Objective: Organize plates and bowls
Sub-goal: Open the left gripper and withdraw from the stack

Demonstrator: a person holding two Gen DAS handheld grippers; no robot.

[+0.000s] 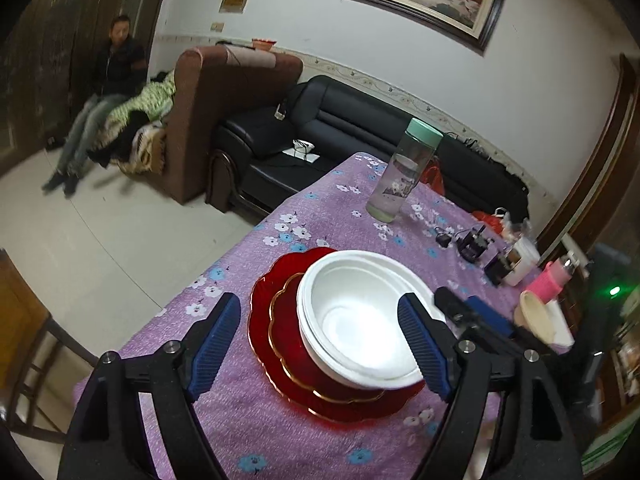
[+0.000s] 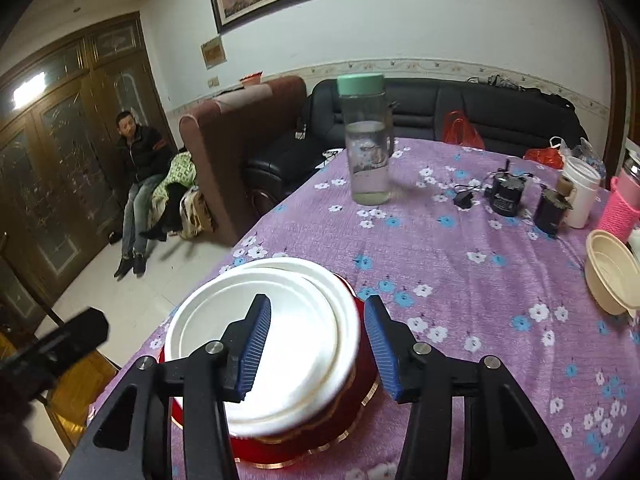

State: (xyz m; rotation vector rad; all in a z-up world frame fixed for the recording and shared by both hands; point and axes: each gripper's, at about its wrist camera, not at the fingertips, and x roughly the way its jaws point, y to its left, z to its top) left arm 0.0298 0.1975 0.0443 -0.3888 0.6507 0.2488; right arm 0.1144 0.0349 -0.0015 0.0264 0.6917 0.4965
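Note:
Two nested white bowls (image 1: 356, 320) sit on two stacked red gold-rimmed plates (image 1: 276, 320) on the purple flowered tablecloth (image 1: 248, 412). My left gripper (image 1: 320, 344) is open, its fingers either side of the stack, just above it. The right gripper (image 1: 472, 312) shows at the bowls' right. In the right wrist view the white bowls (image 2: 288, 344) and red plates (image 2: 332, 432) lie under my right gripper (image 2: 316, 348), which is open and straddles the bowls' right rim. A beige bowl (image 2: 612, 280) sits apart at the right.
A water bottle with a green cap (image 2: 366, 140) stands further back. Black chargers (image 2: 506, 192), a white cup (image 2: 580, 192) and a pink-sleeved bottle (image 2: 624, 208) crowd the far right. The table edge (image 1: 192, 288) drops off to the left, with a wooden chair (image 1: 28, 340) beside it.

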